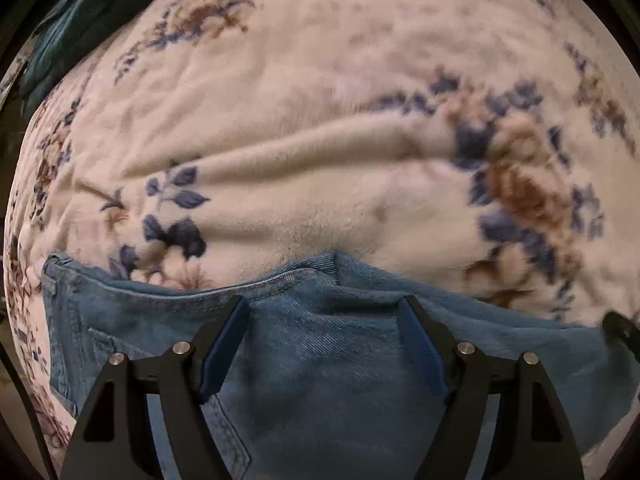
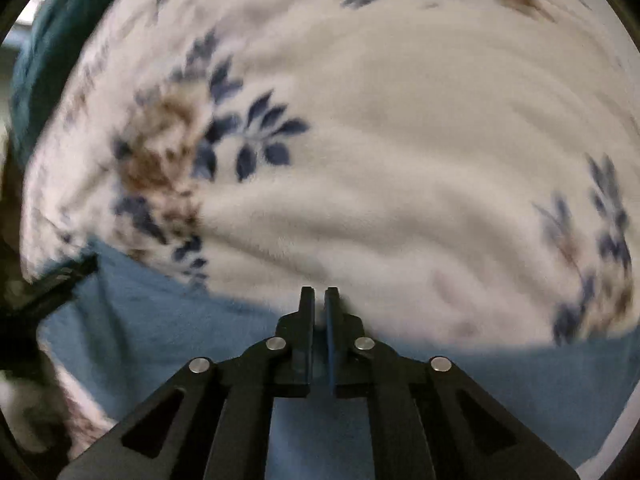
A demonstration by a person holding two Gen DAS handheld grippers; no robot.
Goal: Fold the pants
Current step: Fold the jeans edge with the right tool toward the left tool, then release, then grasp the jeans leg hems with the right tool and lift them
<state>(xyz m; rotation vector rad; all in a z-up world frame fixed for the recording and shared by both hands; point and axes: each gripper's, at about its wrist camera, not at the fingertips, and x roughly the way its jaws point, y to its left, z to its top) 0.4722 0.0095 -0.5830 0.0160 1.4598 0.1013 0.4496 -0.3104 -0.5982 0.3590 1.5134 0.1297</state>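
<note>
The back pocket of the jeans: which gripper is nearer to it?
Left. The left gripper hangs open right over the jeans, beside the back pocket. The right gripper is over the jeans' far edge; no pocket shows there.

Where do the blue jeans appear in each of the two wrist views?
Left wrist: the jeans fill the lower part, under the open left tool.
Right wrist: the jeans lie blurred along the bottom.
Shared landmark: the floral blanket fills the upper part of both views.
</note>
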